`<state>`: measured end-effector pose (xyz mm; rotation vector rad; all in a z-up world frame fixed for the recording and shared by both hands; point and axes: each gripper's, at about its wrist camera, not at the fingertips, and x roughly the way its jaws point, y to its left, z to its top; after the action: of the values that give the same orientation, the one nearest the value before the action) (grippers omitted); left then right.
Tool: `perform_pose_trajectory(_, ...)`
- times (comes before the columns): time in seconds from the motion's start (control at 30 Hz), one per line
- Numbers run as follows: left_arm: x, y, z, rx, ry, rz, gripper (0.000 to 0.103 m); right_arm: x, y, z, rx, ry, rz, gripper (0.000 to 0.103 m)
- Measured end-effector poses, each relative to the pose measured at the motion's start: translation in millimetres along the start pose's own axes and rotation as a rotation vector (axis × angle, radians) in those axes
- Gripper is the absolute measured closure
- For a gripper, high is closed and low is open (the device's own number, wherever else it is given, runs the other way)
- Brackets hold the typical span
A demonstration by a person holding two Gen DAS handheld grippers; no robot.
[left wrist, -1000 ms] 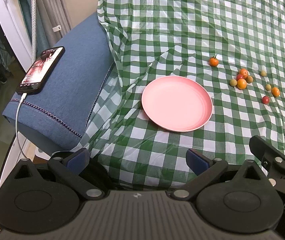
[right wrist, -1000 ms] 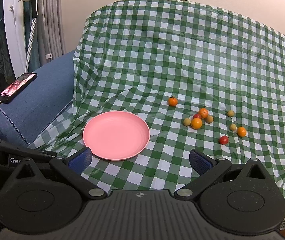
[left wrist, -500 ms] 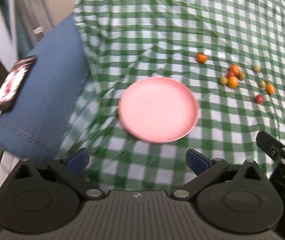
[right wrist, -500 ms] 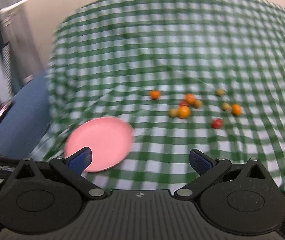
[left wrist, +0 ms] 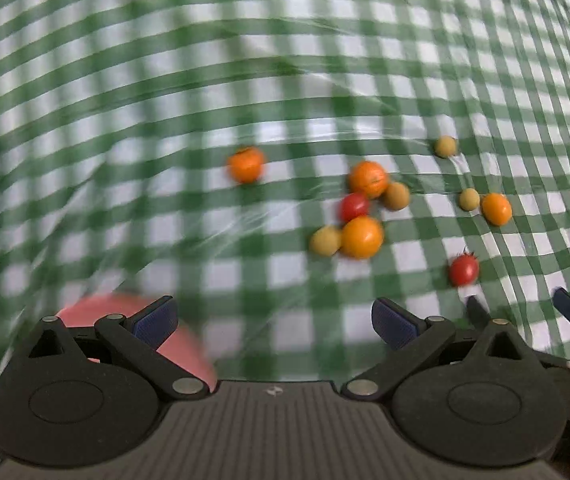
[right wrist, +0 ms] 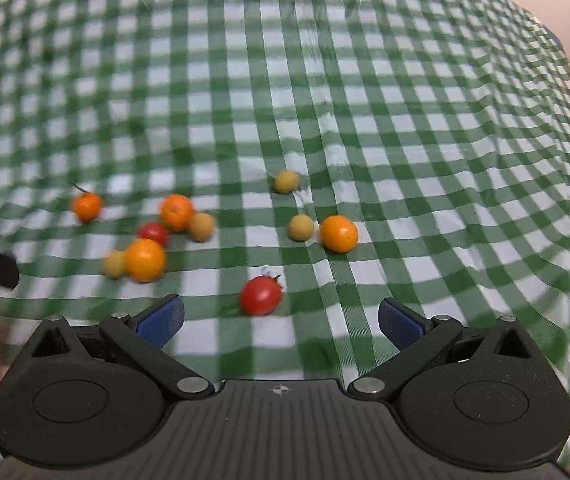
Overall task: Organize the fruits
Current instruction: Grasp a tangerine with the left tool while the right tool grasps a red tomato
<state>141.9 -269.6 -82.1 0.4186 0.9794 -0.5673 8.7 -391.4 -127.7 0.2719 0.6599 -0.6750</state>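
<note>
Your left tongs (left wrist: pixel 273 322) and right tongs (right wrist: pixel 281 318) are both spread, gripping nothing. Red tomato (right wrist: pixel 261 295) sits on the checkered cloth (right wrist: pixel 405 140) just ahead of the right pair.

You're in a home dining setup: green-and-white checked tablecloth (right wrist: pixel 365 120) draped over a table, pink plate (left wrist: pixel 181 350), cherry tomatoes (right wrist: pixel 261 295) loose on top.

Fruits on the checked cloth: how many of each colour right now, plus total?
Orange fruits: 4
Red fruits: 2
Yellow-green fruits: 4
Total: 10, all on the cloth; none visibly on the pink plate.
</note>
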Motion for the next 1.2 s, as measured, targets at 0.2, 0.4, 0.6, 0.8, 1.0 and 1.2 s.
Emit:
perform_pose_trajectory(0.2, 69, -28, 32, 0.107, 0.047, -0.001, 0.0, 69, -2, 1, -0.05, 0.059, 0.019, 0.001)
perform_pose_trajectory(0.4, 96, -42, 49, 0.134, 0.038, -0.038, 0.003, 85, -5, -6, -0.036, 0.074, 0.02, 0.001)
perform_pose_trajectory(0.6, 99, -57, 57, 0.257, 0.034, -0.144, 0.031, 87, -1, -10, -0.028, 0.082, 0.015, 0.001)
perform_pose_trajectory(0.8, 110, -64, 52, 0.3, 0.102, -0.189, 0.062, 56, 8, -20, -0.032, 0.046, 0.048, 0.06)
perform_pose_trajectory(1.0, 78, -57, 46, 0.254, 0.056, -0.212, 0.062, 46, -1, -15, 0.028, -0.017, 0.016, 0.07)
perform_pose_trajectory(1.2, -1, -19, 20, 0.114, -0.017, -0.162, 0.062, 12, -17, -8, 0.058, -0.113, -0.051, 0.07)
